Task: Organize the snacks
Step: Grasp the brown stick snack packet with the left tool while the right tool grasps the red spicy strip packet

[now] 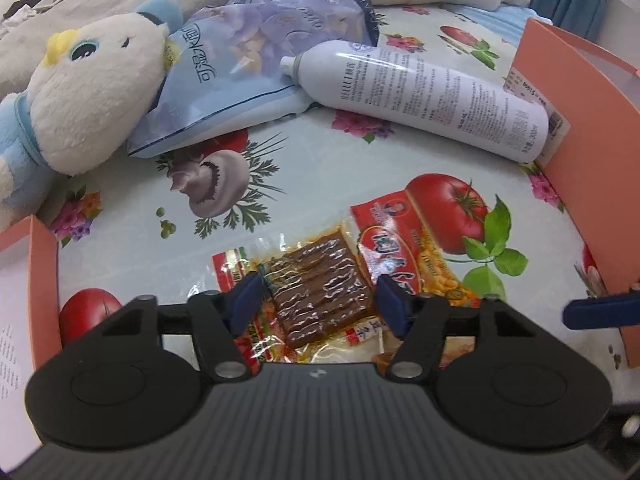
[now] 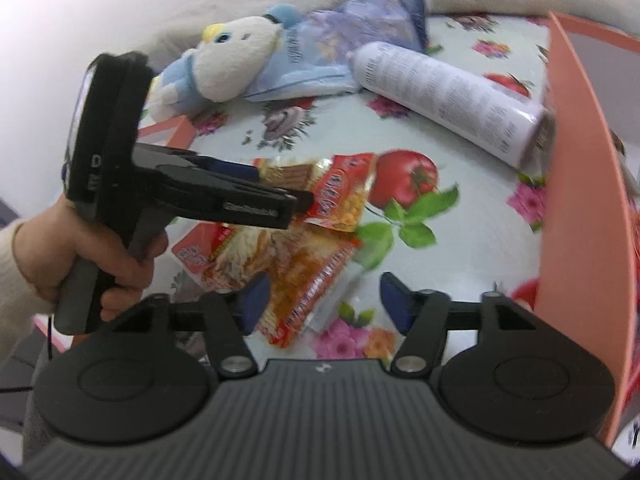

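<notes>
My left gripper is open, its blue fingers on either side of a clear packet of brown dried tofu lying on the flowered tablecloth. A red packet of yellow beans lies touching it on the right. In the right wrist view the left gripper hovers low over these packets. My right gripper is open above a larger red and orange snack packet, holding nothing.
A white spray can lies at the back right, against an orange box wall. A plush toy and a blue wipes bag lie at the back left. Another orange box stands at the left.
</notes>
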Motion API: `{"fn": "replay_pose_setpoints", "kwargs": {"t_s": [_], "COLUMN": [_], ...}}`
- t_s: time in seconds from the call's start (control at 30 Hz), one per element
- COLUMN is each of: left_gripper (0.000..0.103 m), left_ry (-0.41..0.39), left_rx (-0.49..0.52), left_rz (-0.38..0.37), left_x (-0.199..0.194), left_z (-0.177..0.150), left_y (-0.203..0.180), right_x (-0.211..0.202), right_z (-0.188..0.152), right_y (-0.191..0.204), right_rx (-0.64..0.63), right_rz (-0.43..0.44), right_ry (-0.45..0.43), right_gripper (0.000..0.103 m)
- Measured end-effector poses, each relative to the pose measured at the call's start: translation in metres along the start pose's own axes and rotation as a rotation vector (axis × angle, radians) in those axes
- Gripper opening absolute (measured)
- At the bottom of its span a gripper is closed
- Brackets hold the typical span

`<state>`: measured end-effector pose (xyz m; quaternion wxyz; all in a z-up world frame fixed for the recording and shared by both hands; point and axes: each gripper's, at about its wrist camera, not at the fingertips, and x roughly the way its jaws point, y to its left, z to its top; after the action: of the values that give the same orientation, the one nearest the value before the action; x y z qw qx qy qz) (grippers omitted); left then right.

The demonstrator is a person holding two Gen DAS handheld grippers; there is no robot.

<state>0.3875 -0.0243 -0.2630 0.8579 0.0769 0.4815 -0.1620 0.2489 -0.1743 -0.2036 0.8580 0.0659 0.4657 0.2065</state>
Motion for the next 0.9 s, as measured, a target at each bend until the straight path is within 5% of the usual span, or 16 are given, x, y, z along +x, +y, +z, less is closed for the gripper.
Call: {"fn": "replay_pose_setpoints", "kwargs": {"t_s": [0.43, 0.57, 0.9], "left_gripper": [0.06, 0.059, 0.059], "left_ry": [-0.034, -0.042, -0.056], "left_rx": [-0.131, -0.189, -0.276], "left_rz": [-0.066, -0.078, -0.084], "left_x": [-0.011, -0.014, -0.027], "left_z": [-0.005, -0.007, -0.017], "left_y": [0.024, 0.035, 0.054], "right_x": [0.032, 0.036, 0.063], "right_z": [0.009, 0.009, 0.006], "right_y": [0.028, 0.034, 0.048], "right_rx": [-0.231, -0.294, -0.421], "right_rz": [-0.007, 0.0, -0.007], "right_ry": [0.028, 0.017, 0.063], "right_gripper": [0.07, 0.085, 0.087]}}
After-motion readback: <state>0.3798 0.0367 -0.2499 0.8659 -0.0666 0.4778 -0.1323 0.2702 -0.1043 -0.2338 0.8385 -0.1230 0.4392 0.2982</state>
